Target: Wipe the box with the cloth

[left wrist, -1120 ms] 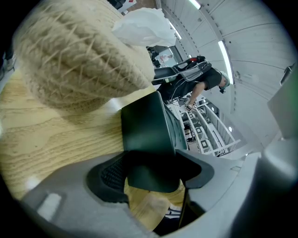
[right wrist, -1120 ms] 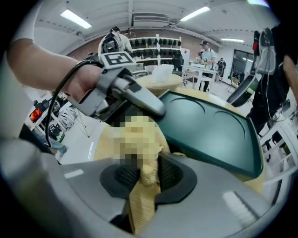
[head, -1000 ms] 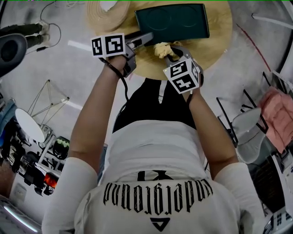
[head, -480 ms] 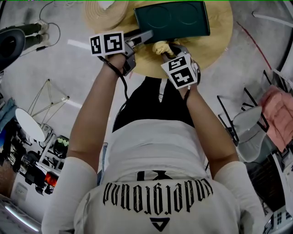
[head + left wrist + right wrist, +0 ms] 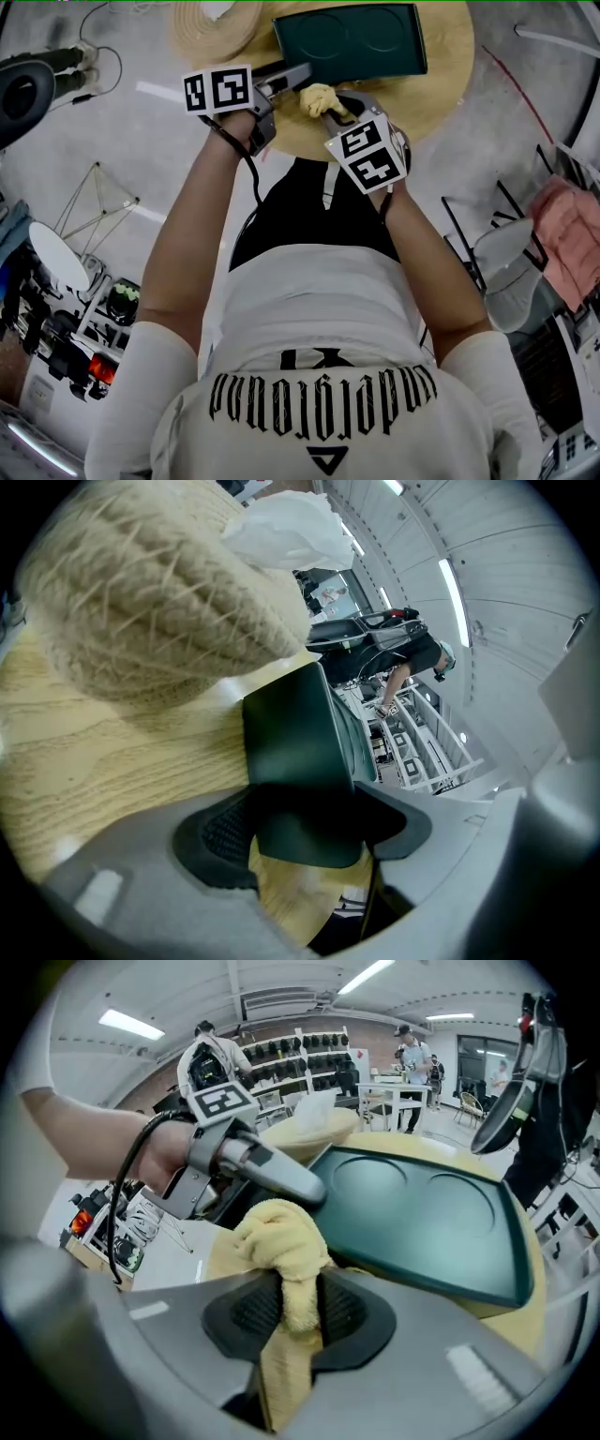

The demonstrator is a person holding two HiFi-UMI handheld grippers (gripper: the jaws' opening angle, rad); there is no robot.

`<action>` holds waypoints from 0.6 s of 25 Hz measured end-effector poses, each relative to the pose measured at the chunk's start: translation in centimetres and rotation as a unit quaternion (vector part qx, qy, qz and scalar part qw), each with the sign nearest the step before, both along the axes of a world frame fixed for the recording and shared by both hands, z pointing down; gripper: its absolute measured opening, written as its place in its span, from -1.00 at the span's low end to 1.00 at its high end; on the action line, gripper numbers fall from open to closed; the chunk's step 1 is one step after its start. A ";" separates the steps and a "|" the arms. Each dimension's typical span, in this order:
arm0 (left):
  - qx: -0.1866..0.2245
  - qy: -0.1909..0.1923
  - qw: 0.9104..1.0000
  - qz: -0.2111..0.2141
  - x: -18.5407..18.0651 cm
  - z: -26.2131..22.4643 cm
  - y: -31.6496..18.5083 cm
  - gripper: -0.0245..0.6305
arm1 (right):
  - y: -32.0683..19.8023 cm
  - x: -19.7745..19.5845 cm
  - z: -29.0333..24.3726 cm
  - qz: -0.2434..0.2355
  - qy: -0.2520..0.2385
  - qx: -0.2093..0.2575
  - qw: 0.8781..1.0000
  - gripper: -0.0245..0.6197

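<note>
A flat dark green box (image 5: 351,42) with two round recesses in its lid lies on the round wooden table (image 5: 441,89). My left gripper (image 5: 298,73) is shut on the box's near left corner (image 5: 305,803). My right gripper (image 5: 330,105) is shut on a bunched yellow cloth (image 5: 317,97), held just in front of the box's near edge. In the right gripper view the cloth (image 5: 281,1241) sits pinched between the pads, with the green box (image 5: 422,1218) right behind it and the left gripper (image 5: 305,1185) beside it.
A straw hat (image 5: 217,33) with something white in it lies on the table left of the box; it fills the upper left gripper view (image 5: 141,602). Chairs (image 5: 506,262) and a pink cloth (image 5: 567,239) stand at the right, cluttered gear (image 5: 66,309) at the left.
My right gripper has carried the yellow cloth a little left and up, closer to the box's near left corner. The left gripper and the box have stayed in place.
</note>
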State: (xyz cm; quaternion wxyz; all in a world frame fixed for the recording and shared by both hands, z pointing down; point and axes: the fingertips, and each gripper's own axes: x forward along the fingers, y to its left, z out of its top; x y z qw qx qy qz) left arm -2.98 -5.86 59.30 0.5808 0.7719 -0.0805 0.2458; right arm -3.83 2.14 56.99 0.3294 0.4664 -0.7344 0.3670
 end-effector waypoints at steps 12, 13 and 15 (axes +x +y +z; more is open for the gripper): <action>0.002 -0.003 1.000 0.009 0.1 -0.2 0.1 0.09 | 5.0 19.1 -0.6 0.151 0.066 -0.025 0.986 -0.68; 0.001 -0.003 1.000 0.010 0.0 -0.2 0.1 0.09 | 5.4 20.1 -0.4 0.159 0.074 -0.028 0.984 -0.68; 0.000 -0.003 1.000 0.010 -0.2 -0.2 0.0 0.10 | 6.2 21.6 0.2 0.175 0.088 -0.035 0.980 -0.68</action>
